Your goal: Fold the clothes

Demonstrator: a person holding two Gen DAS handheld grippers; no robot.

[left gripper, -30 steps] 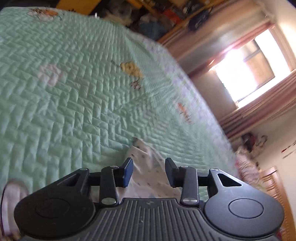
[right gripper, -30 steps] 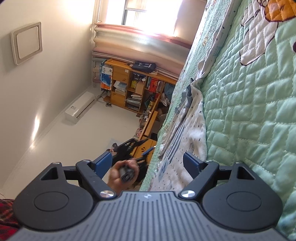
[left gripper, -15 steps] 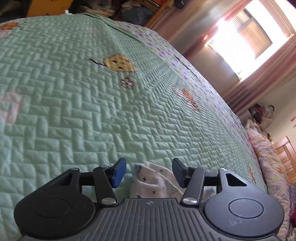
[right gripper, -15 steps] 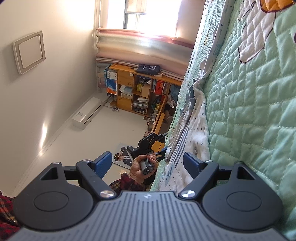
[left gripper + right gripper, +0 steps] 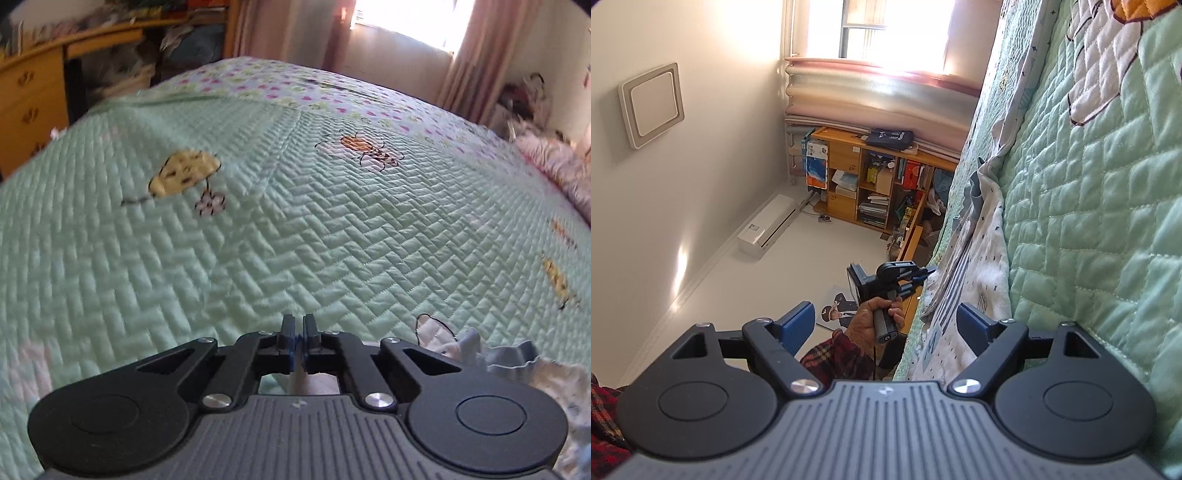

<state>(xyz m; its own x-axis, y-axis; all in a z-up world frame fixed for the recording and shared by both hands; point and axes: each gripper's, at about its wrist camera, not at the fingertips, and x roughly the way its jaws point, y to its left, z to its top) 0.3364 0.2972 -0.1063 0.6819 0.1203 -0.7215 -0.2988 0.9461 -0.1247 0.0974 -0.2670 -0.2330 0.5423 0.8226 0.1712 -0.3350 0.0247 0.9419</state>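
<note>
A white garment [image 5: 975,266] with small dark print and grey trim lies along the edge of the green quilted bed [image 5: 1089,203]. In the left wrist view a bunched part of the garment [image 5: 517,363] shows at the lower right. My left gripper [image 5: 298,332] points down at the quilt [image 5: 295,221], its jaws closing to a near touch with a thin strip of white cloth pinched between them. The right wrist view shows the left gripper [image 5: 929,271] nipping the garment's edge. My right gripper [image 5: 886,323] stands open beside the bed's edge, with nothing between its fingers.
A hand [image 5: 875,317] with a plaid sleeve holds the left gripper. A wooden bookshelf [image 5: 871,184] and an air conditioner [image 5: 768,225] lie beyond the bed. A wooden desk [image 5: 33,85] stands at the bed's far left and pillows [image 5: 554,166] at its right.
My left gripper has shut from open on the garment's cloth. It has rolled level and moved along the bed. The right gripper has not moved.
</note>
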